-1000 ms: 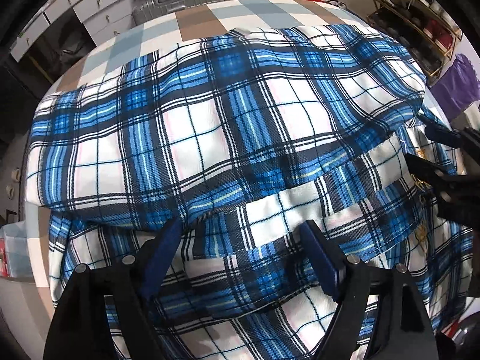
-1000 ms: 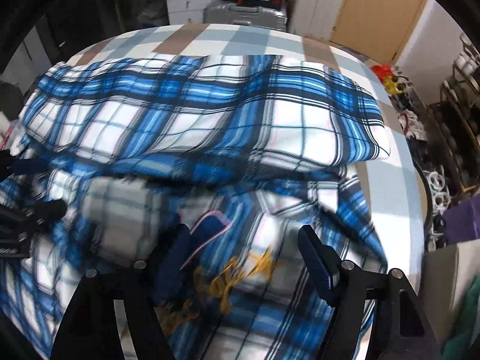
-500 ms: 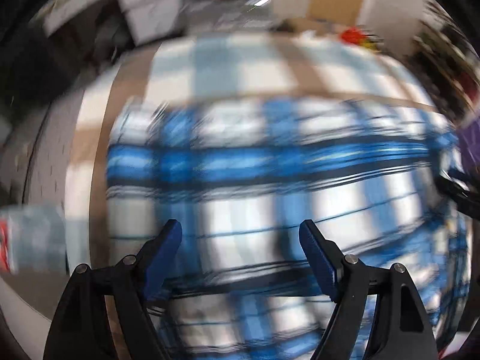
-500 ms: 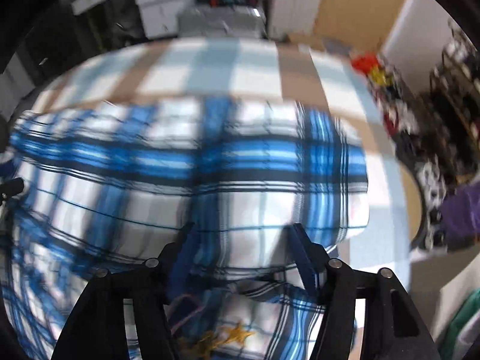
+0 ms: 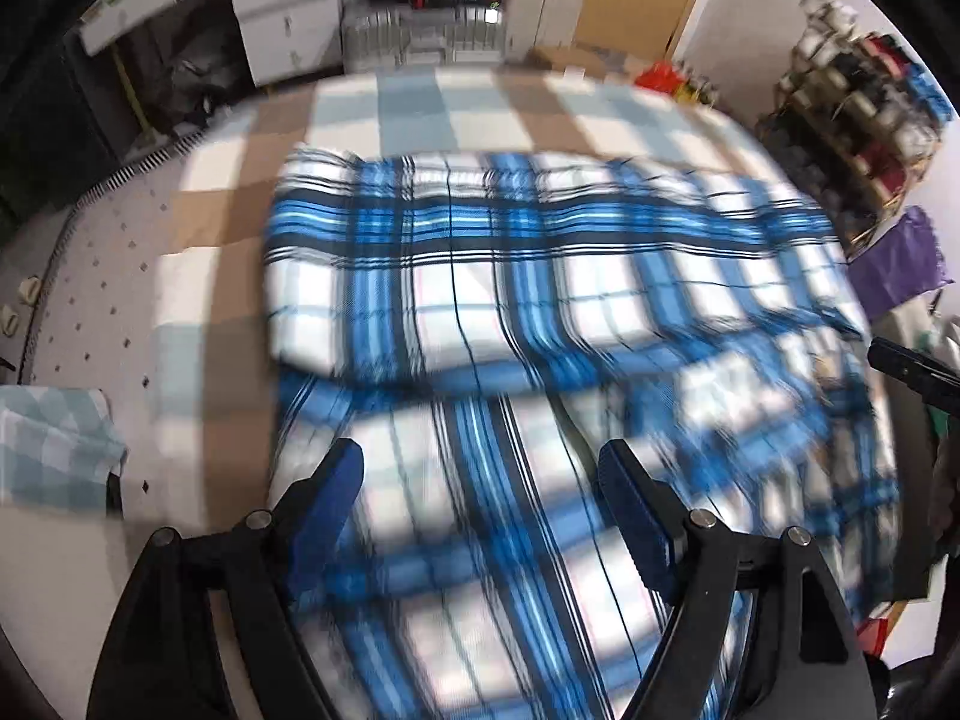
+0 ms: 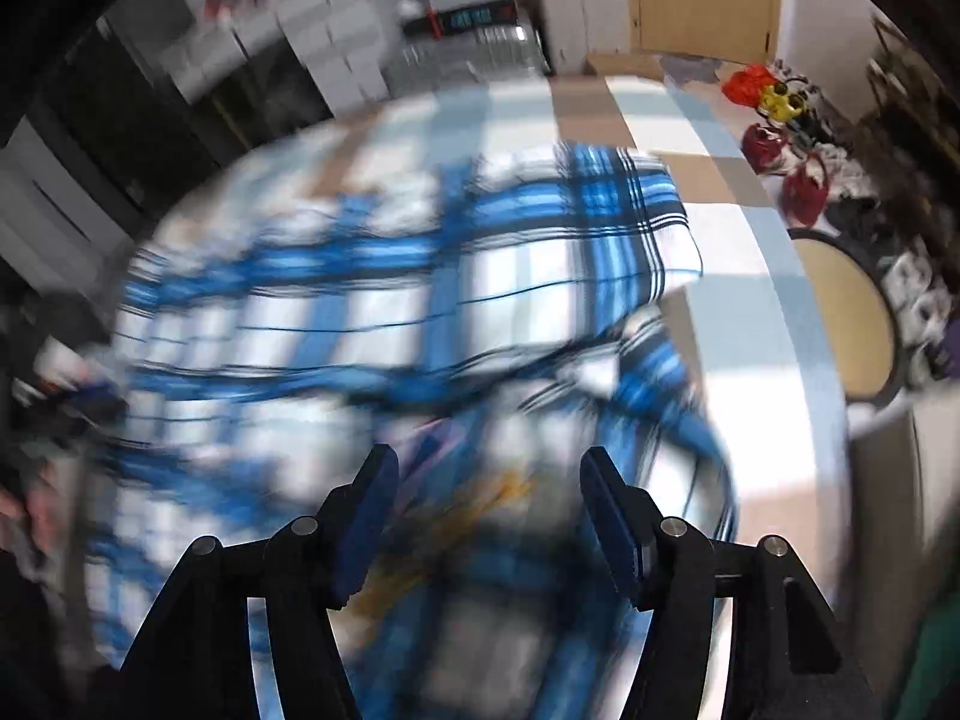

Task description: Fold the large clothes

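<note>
A large blue, white and black plaid garment [image 5: 540, 300] lies folded over itself on the checked tabletop [image 5: 228, 210]. A folded layer covers its far half. My left gripper [image 5: 480, 480] is open above the garment's near left part, holding nothing. In the right wrist view the same garment [image 6: 480, 276] is blurred by motion, with yellow embroidery [image 6: 480, 498] near the fingers. My right gripper [image 6: 489, 480] is open above it and empty. The right gripper's tip also shows at the right edge of the left wrist view [image 5: 912, 366].
A folded pale checked cloth [image 5: 54, 450] lies at the table's left edge. White drawers [image 5: 288, 6] and a silver suitcase [image 5: 420, 36] stand behind the table. A shoe rack [image 5: 864, 102] and a purple bag [image 5: 900, 258] stand right. Red and yellow items [image 6: 774, 114] lie on the floor.
Both grippers have pulled back and up from the garment, staying open. The view swung across the table, and the folded upper layer now lies flat over the far half.
</note>
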